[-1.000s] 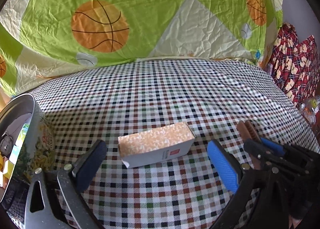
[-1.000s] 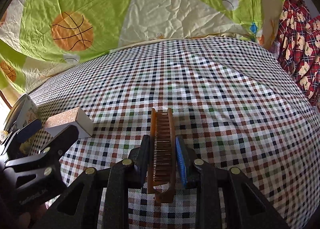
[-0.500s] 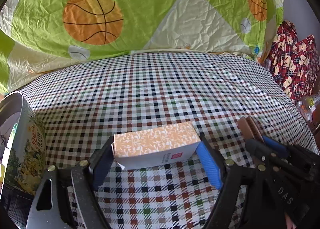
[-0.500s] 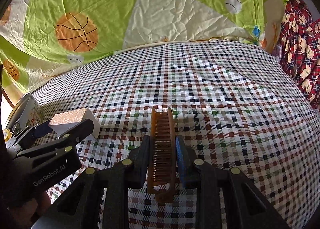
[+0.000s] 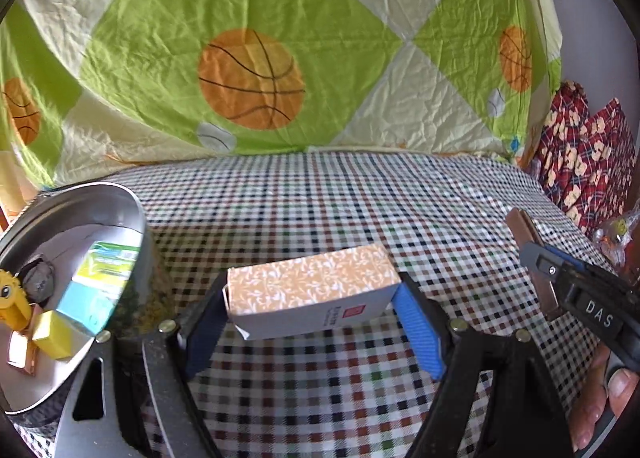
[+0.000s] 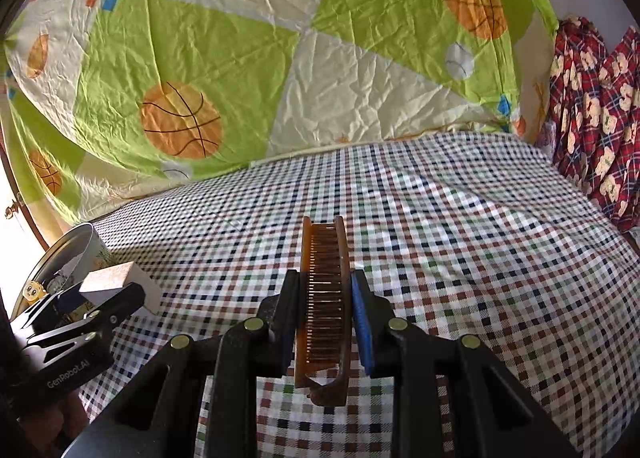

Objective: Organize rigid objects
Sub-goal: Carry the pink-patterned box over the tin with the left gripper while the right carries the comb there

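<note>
An orange-patterned cardboard box (image 5: 312,290) with white sides sits crosswise between the pads of my left gripper (image 5: 310,300), which is shut on its two short ends and holds it just above the checked cloth. To its left, close by, stands a round metal tin (image 5: 138,218). My right gripper (image 6: 326,278) is shut on a brown comb (image 6: 324,258) that points forward, teeth up. The left wrist view shows the comb (image 5: 522,226) at the right edge. In the right wrist view the box (image 6: 116,276) is next to the tin (image 6: 76,242).
Inside the tin lie a yellow toy figure (image 5: 10,294), a blue and green packet (image 5: 100,282) and a yellow block (image 5: 52,334). A green quilt with basketballs (image 5: 252,78) rises behind the checked cloth (image 6: 460,258). Red patterned fabric (image 6: 592,110) hangs at the right.
My left gripper closed on the box, lifted it and carried it left toward the tin, whose inside now shows. My right gripper rose a little, still gripping the comb.
</note>
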Tool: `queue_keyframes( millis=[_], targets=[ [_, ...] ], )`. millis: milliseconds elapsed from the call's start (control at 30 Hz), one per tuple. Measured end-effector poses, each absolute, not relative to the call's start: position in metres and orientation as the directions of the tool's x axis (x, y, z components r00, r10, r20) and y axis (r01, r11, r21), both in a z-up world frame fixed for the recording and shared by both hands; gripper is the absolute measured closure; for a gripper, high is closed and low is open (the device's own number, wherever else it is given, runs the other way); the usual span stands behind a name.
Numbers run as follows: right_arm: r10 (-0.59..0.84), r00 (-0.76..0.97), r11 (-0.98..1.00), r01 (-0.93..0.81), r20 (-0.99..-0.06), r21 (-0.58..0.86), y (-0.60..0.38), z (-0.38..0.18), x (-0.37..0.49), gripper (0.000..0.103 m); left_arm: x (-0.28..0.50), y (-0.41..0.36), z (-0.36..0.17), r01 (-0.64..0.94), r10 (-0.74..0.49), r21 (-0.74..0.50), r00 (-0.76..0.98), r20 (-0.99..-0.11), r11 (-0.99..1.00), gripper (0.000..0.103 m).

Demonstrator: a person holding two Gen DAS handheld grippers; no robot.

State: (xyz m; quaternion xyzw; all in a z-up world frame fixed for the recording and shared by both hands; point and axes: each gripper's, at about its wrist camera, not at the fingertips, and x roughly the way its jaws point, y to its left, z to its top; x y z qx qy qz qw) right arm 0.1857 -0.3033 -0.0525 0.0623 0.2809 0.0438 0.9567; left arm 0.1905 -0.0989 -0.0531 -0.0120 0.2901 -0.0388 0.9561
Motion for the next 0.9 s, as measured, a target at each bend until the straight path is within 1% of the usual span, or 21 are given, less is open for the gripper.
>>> queue_keyframes(
  millis=[167,567,900],
  targets=[
    [0.120,0.862,0.990,-0.066,-0.492,0.125,-0.285,-0.047,0.178,0.076,0.173,-0.081,-0.046,0.038,-0.049,-0.033,0.869,-0.493,0.999,0.023],
    [0.109,0.900,0.992,-0.069,-0.421,0.109,-0.259,-0.040,0.163,0.076,0.143,-0.063,-0.037,-0.006,-0.001,-0.017,0.925,-0.381,1.000,0.023],
    [0.106,0.922,0.993,-0.079,-0.372,0.086,-0.245,-0.037,0.153,0.076,0.130,-0.054,-0.034,-0.028,0.020,-0.018,0.940,-0.339,0.999,0.023]
  ],
)
